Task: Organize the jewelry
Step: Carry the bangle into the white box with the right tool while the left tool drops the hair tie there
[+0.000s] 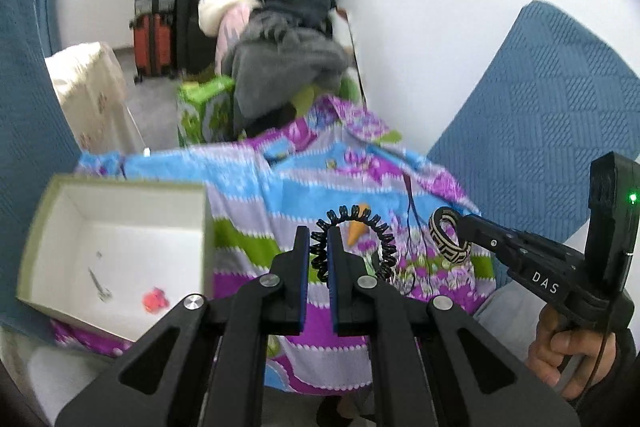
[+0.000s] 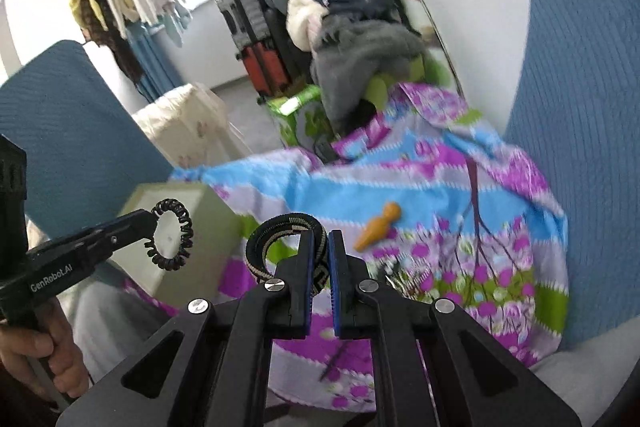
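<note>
My left gripper is shut on a black coiled bracelet, which loops out to the right of the jaws. My right gripper is shut on a black-and-cream patterned bangle that sticks out to its left. Both are lifted above a bright floral cloth. In the right wrist view the left gripper holds the coil in front of the open green box. The left wrist view shows the right gripper with the bangle. The box holds a pink piece and a small silver piece.
An orange carrot-shaped piece lies on the cloth between the grippers. Blue cushions flank the cloth on both sides. Behind are piled clothes, suitcases and a white wall. A hand grips the right tool.
</note>
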Demonstrator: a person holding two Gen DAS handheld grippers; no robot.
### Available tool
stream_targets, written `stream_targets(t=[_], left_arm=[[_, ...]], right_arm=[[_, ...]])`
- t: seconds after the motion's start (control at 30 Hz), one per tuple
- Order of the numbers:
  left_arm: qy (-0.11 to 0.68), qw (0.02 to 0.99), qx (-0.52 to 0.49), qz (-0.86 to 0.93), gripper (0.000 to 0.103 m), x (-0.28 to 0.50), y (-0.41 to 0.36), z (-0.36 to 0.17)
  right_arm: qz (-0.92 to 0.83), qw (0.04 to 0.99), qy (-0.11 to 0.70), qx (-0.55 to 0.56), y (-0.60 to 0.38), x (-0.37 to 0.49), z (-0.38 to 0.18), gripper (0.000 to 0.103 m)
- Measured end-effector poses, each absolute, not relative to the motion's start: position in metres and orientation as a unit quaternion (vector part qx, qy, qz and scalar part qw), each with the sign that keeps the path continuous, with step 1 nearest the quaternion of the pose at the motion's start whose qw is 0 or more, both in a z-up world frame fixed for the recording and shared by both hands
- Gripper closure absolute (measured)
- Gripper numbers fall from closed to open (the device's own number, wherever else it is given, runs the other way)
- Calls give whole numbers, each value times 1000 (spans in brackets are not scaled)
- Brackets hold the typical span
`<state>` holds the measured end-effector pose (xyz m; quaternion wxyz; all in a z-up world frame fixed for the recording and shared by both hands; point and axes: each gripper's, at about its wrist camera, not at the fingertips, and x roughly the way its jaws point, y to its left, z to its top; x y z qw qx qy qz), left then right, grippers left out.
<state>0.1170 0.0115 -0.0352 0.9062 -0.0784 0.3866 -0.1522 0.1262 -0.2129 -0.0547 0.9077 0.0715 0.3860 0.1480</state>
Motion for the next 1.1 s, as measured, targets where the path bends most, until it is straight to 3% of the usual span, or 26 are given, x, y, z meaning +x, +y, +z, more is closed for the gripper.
stream_targets(t=[0.5,1.1], left_arm=[[329,934,-82,-112,95,107,69,20],[350,928,-120,-35,95,111,150,-9]], right_arm=[[194,932,304,32,-146,125,21,98],[271,899,344,-2,-47,153,-4,98]])
